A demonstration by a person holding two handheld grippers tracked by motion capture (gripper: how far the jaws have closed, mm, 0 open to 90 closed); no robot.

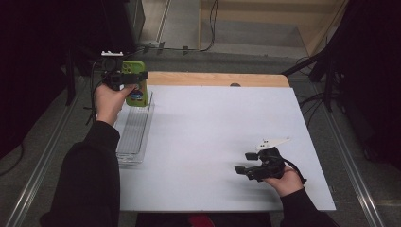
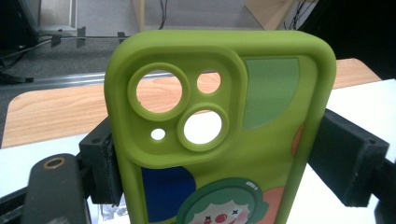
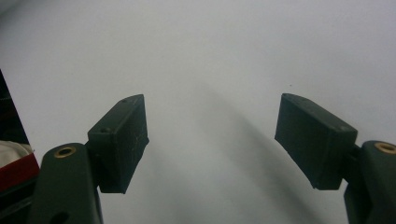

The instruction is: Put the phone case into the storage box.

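A white sheet covers the bench (image 1: 213, 142), with a strip of bare wood left along the far edge. Around it lie grey floor, metal rails on both sides, cables and dark stands; a pale wooden step rises beyond the far edge.

A clear plastic tray (image 1: 135, 135) lies along the left edge of the bench, running from the far left corner toward the near side.

The left claw (image 1: 134, 78) is clenched on a green phone case (image 1: 135, 80), pads pressing its two long sides. The case stands upright above the far end of the tray; whether it touches the tray cannot be told. In the left gripper view the case (image 2: 219, 140) shows its camera cut-outs and a cartoon clown print.

The right claw (image 1: 242, 170) hangs low over the near right part of the bench, released, jaws wide apart with only white sheet between them.
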